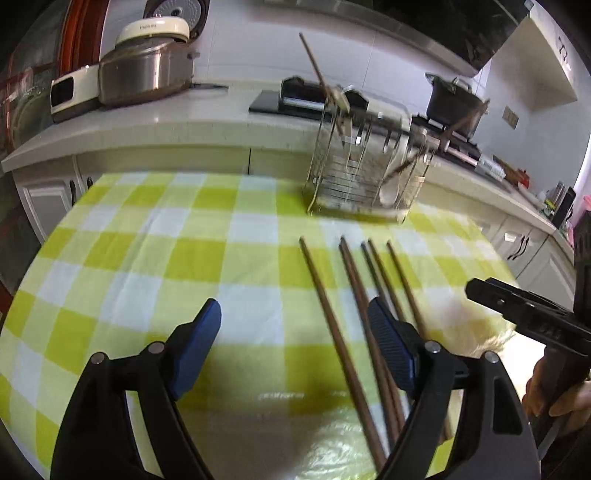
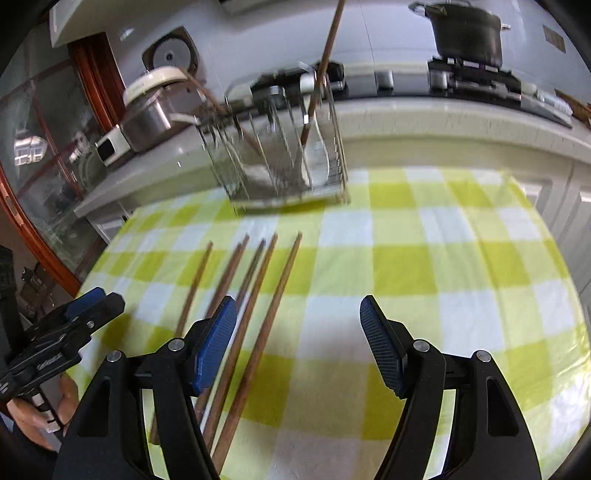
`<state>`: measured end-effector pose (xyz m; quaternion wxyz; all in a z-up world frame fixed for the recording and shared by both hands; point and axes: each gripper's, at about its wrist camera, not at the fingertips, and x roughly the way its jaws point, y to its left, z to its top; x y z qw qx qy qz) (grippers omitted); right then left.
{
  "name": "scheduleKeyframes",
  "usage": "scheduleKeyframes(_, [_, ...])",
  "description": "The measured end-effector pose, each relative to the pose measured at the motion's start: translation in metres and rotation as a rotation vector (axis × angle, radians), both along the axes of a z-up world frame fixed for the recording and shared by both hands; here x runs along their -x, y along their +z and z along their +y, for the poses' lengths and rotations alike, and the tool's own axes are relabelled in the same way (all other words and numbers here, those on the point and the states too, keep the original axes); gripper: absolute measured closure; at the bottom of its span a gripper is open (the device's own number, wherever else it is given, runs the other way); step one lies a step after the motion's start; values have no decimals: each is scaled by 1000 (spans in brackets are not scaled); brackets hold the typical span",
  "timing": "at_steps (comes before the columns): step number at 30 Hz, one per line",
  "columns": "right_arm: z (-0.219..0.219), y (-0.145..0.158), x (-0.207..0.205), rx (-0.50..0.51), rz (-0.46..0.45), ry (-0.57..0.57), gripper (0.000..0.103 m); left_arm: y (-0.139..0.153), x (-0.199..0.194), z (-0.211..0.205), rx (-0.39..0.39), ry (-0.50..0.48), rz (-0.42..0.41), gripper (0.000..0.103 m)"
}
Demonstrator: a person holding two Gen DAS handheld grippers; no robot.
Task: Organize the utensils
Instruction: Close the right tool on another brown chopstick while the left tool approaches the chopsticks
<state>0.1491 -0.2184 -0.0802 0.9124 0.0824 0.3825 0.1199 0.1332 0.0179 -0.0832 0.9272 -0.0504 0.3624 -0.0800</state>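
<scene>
Several brown wooden chopsticks (image 1: 327, 314) lie side by side on the green-and-white checked tablecloth (image 1: 147, 258). My left gripper (image 1: 294, 310) hangs open just above the cloth; the leftmost chopsticks run between its fingers and the others pass under its right finger. Nothing is pressed. In the right wrist view the same chopsticks (image 2: 277, 295) lie under and beside the left finger of my open right gripper (image 2: 298, 306), with bare cloth between its pads. A wire utensil rack (image 1: 362, 177) (image 2: 280, 158) stands at the table's far edge, holding two chopsticks and a white spoon.
Each gripper shows in the other's view: the right gripper (image 1: 480, 288) at right with a hand (image 1: 554, 398), the left gripper (image 2: 99, 301) at lower left. Behind the table runs a counter with a rice cooker (image 1: 147, 66) and a black pot (image 2: 467, 33) on a stove.
</scene>
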Motion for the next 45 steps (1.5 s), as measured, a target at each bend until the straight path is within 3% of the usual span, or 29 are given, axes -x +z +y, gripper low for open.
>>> scheduleKeyframes(13, [26,-34,-40,95,84,-38,38,-22,-1,17,-39,0,67,15])
scheduleKeyframes(20, [45,-37,-54,189,91,-39,43,-21,-2,40,23,45,73,15])
scheduleKeyframes(26, [58,-38,-50,261,69,-54,71,-15,-3,42,22,49,61,15])
scheduleKeyframes(28, [65,-38,-46,285,58,-23,91,-14,-5,40,17,44,61,15])
scheduleKeyframes(38, [44,-37,-31,232,57,0,96,-20,-17,22,25,24,90,15])
scheduleKeyframes(45, [8,-28,-12,185,30,-20,95,-29,-50,-9,16,11,134,16])
